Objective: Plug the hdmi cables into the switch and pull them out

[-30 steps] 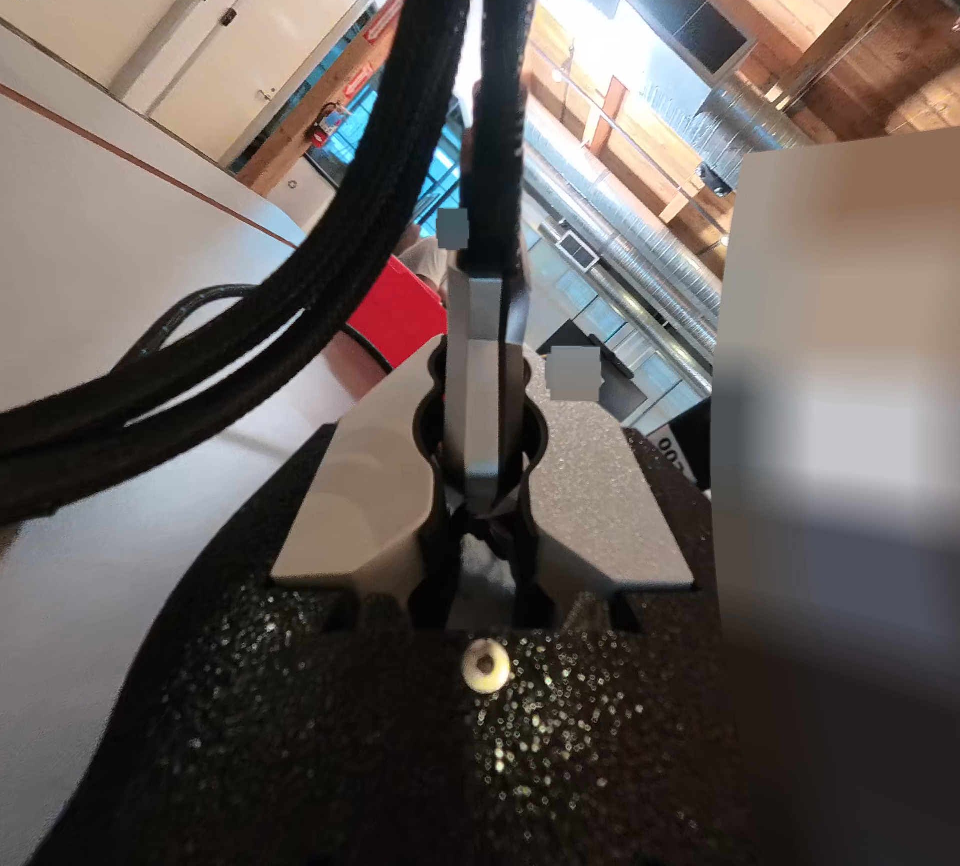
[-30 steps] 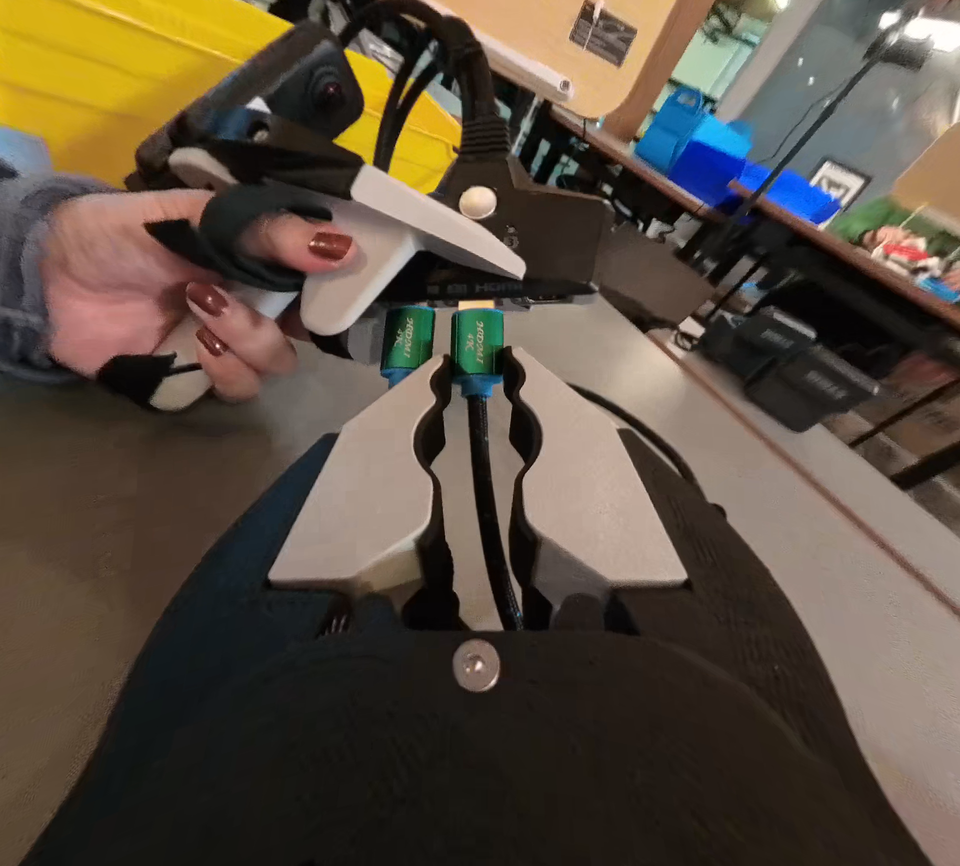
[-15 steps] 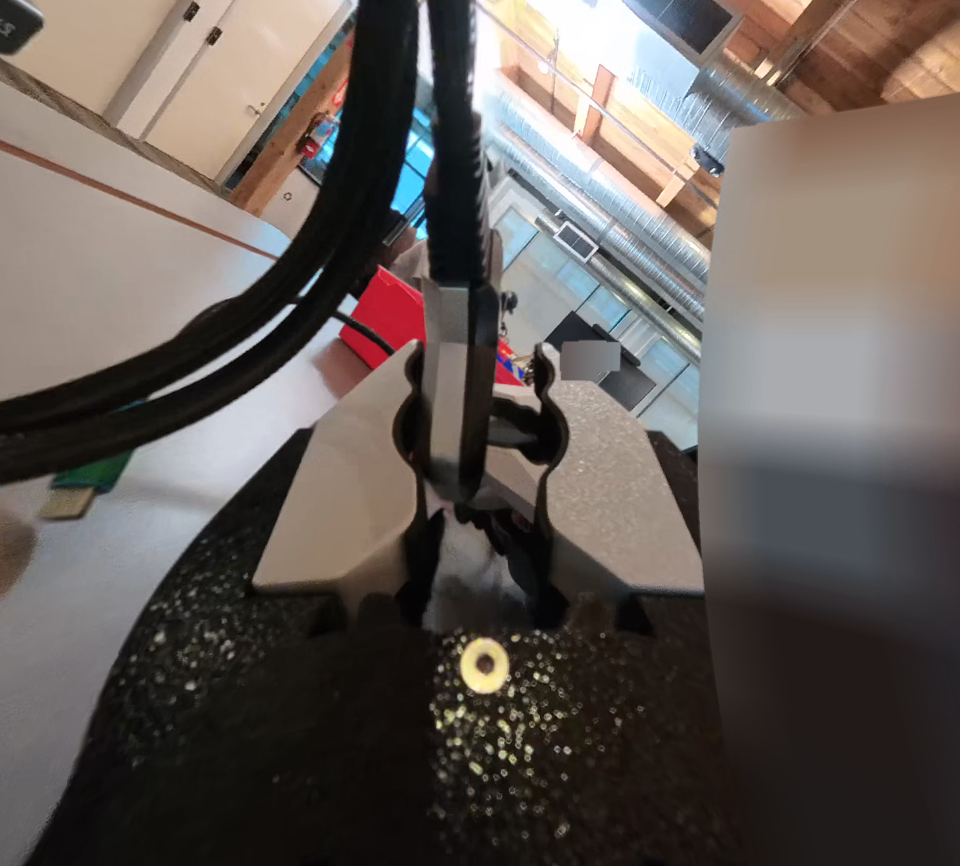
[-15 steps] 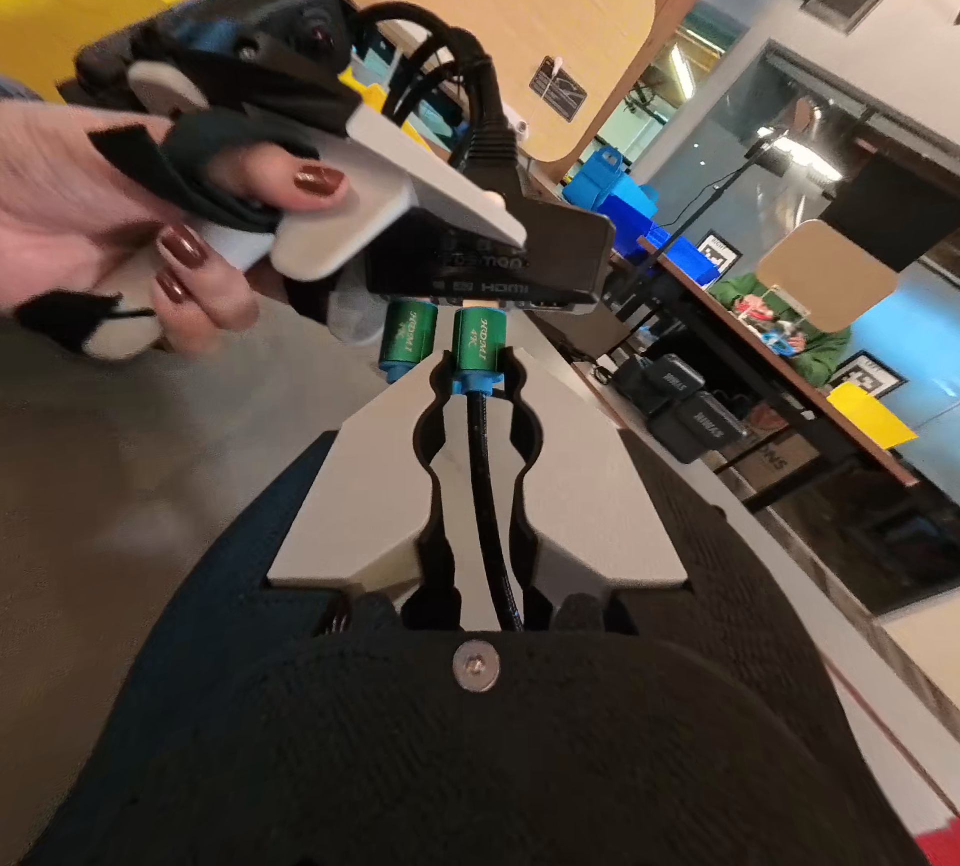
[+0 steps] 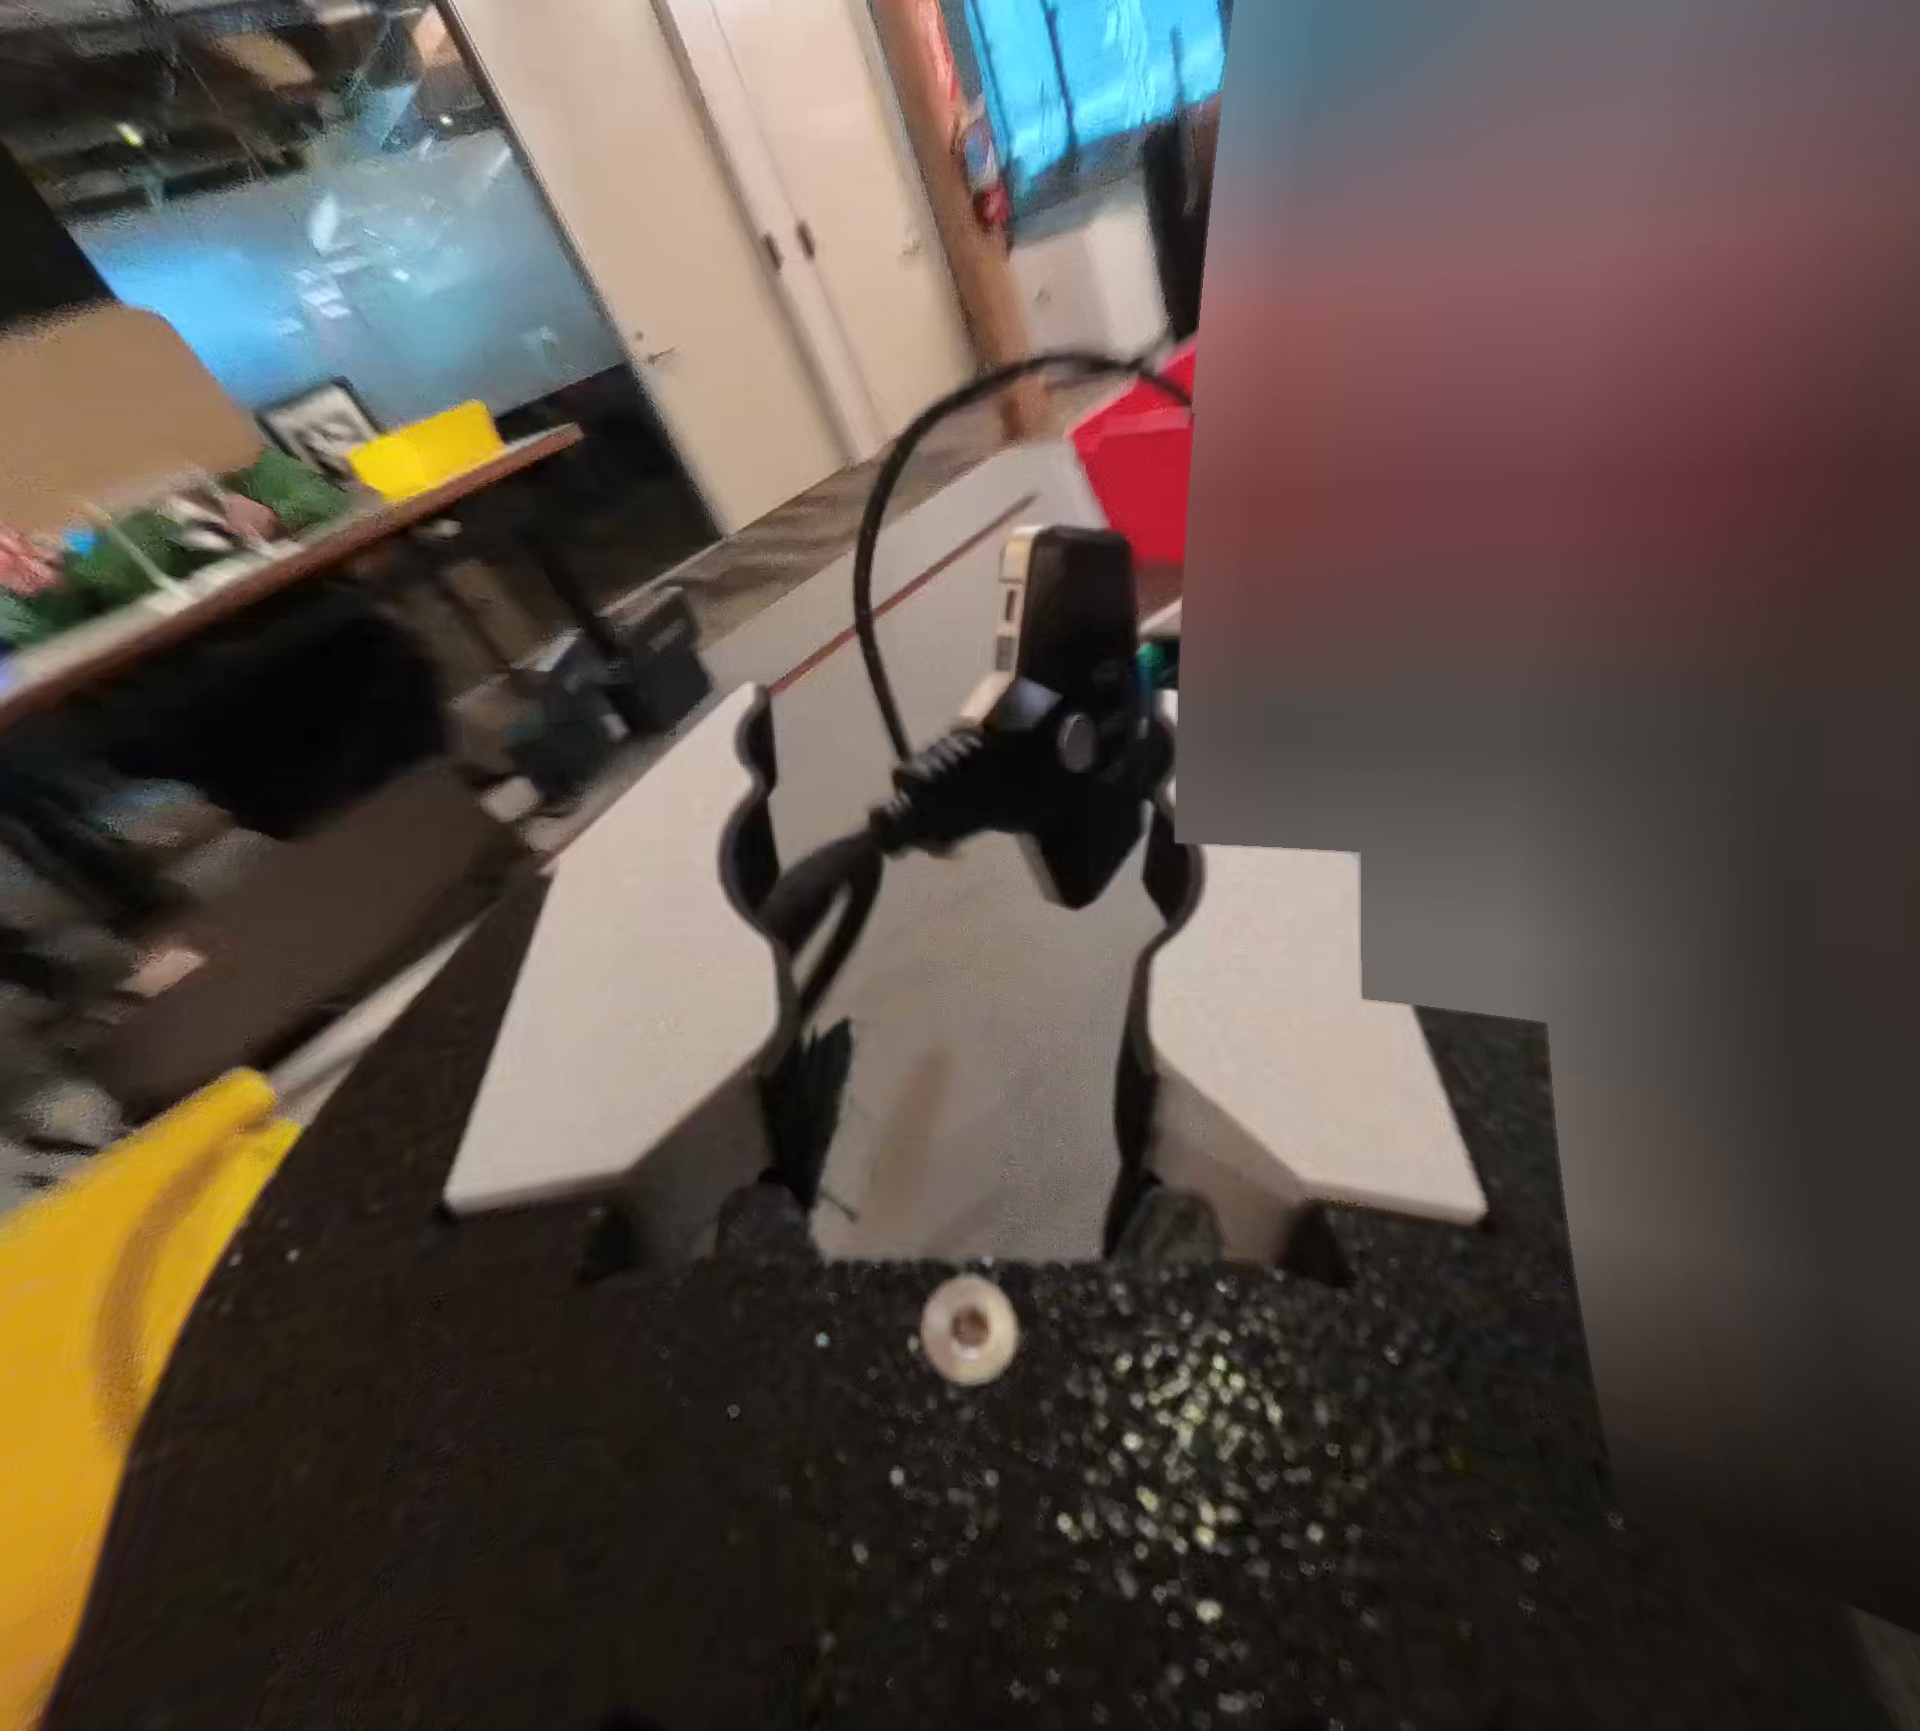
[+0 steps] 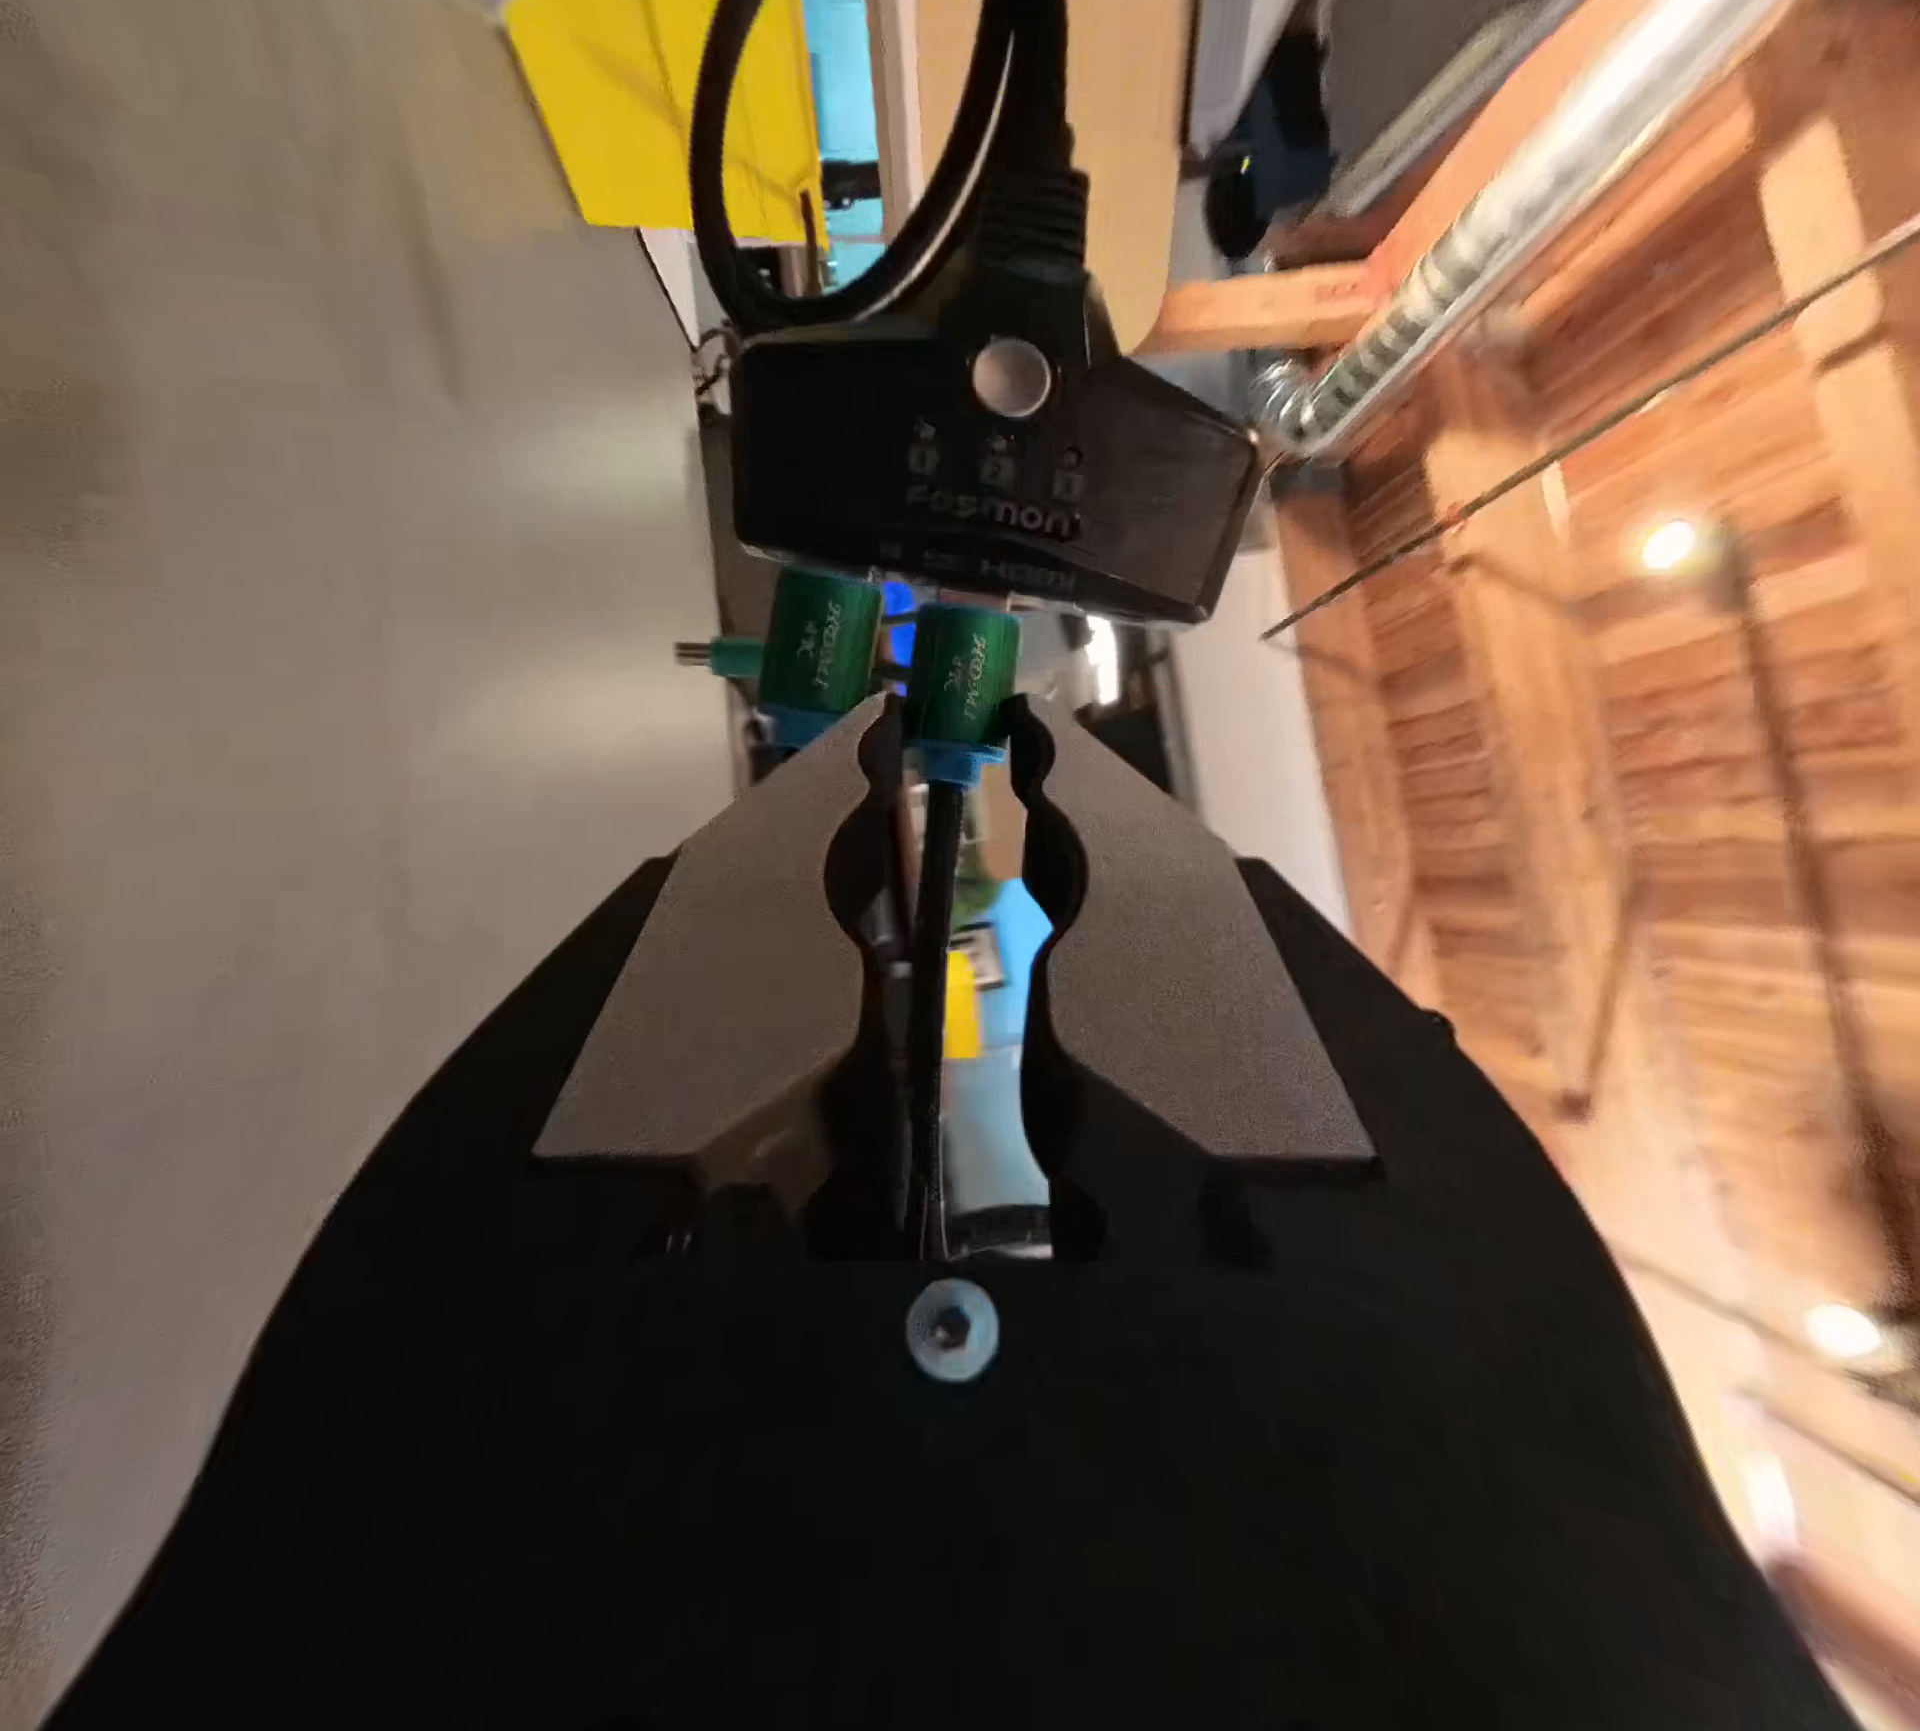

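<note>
The black HDMI switch [image 6: 987, 476] is off the table with two green HDMI plugs in its ports. My right gripper [image 6: 951, 715] is shut on the nearer green plug [image 6: 961, 668] at its blue collar, and the plug's black cable [image 6: 935, 902] runs back between the fingers. The second green plug [image 6: 821, 647] sits in the port beside it. A third green plug [image 6: 727, 655] lies loose beyond. My left gripper [image 5: 956, 777] is open and empty. The switch [image 5: 1075, 705] shows ahead of it, edge on, with its black looped cable [image 5: 883, 538].
The grey table [image 6: 312, 538] fills the left of the rolled right wrist view, with a yellow bin [image 6: 644, 19] at its far end. A red bin [image 5: 1132, 455] stands behind the switch. Another table [image 5: 312, 528] with clutter stands far left.
My left gripper has let go of the switch, opened wide and drawn back. My right gripper has rolled sideways and now carries the switch by the plug alone.
</note>
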A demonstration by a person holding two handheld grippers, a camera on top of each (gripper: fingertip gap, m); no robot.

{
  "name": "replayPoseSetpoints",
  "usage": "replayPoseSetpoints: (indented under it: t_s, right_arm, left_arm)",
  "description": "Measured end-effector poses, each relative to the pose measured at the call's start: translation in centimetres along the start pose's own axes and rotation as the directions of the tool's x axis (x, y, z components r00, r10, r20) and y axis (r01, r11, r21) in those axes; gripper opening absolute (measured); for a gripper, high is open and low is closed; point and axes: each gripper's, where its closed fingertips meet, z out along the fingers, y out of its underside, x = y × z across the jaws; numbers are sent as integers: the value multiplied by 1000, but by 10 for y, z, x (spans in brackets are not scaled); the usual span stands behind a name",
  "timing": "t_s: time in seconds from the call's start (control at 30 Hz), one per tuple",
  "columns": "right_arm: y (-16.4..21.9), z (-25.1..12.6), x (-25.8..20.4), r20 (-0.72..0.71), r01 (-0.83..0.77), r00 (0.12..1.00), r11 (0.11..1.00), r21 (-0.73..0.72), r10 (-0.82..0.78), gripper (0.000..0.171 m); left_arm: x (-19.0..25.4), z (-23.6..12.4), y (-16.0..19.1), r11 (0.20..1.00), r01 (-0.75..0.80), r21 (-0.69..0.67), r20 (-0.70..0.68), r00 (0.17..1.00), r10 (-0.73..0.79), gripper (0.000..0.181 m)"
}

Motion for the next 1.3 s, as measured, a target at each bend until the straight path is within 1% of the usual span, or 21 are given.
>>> replayPoseSetpoints:
  t_s: [0.03,0.07,0.1,0.13,0.17,0.23,0.3,0.33,0.37,0.43,0.5,0.6,0.63,0.7,0.87,0.97,1.13,1.3]
  right_arm:
    - [-5,-4,-3,-16,76,997,997,14,-76,18]
    - [-10,-7,-6,-28,148,989,988,30,-148,18]
    - [-16,-11,-12,-31,214,977,976,51,-213,18]
    - [-23,-14,-18,-31,271,962,960,75,-270,18]
    - [-29,-18,-24,-31,320,947,942,97,-319,18]
    - [-40,-24,-32,-35,376,927,916,142,-374,18]
    - [-47,-29,-35,-43,389,921,905,169,-388,18]
    - [-49,-31,-35,-48,391,920,903,179,-389,18]
    - [-50,-32,-36,-50,392,919,901,186,-390,18]
    - [-51,-34,-37,-48,401,915,894,198,-400,18]
    - [-53,-35,-39,-52,413,910,886,210,-412,19]
    - [-57,-37,-41,-67,439,898,868,233,-436,19]
    - [-57,-38,-43,-63,447,893,861,242,-446,21]
    - [-58,-39,-51,-30,449,888,853,267,-458,20]
    - [-57,-39,-57,62,365,917,890,274,-395,18]
    - [-57,-38,-58,100,331,925,907,260,-366,17]
    - [-55,-37,-60,142,322,921,915,241,-362,17]
    - [-58,-35,-60,154,316,923,923,220,-352,16]
  left_arm:
    - [7,5,5,991,-112,-67,-24,994,111,75]
    - [15,12,15,971,-188,-149,-70,981,179,89]
    - [24,18,28,944,-240,-227,-128,968,216,103]
    - [33,22,41,913,-283,-293,-187,954,235,103]
    - [42,23,55,879,-326,-347,-249,936,249,102]
    - [55,22,79,824,-385,-416,-334,907,255,89]
    - [63,17,95,795,-409,-448,-376,893,248,74]
    - [67,15,101,790,-413,-454,-386,890,243,64]
    - [70,13,105,789,-407,-461,-388,892,234,58]
    - [76,11,107,801,-401,-445,-389,892,231,34]
    - [80,10,104,815,-412,-408,-384,887,256,27]
    - [85,7,108,826,-399,-399,-389,889,242,20]
    - [86,6,110,823,-397,-406,-390,890,237,20]
    - [89,4,118,802,-400,-444,-402,889,221,19]
    - [92,3,123,792,-339,-507,-397,908,134,19]
    - [93,2,123,778,-339,-530,-417,902,108,18]
    - [94,3,124,738,-389,-551,-454,882,126,18]
    - [97,6,123,738,-358,-572,-419,901,111,18]
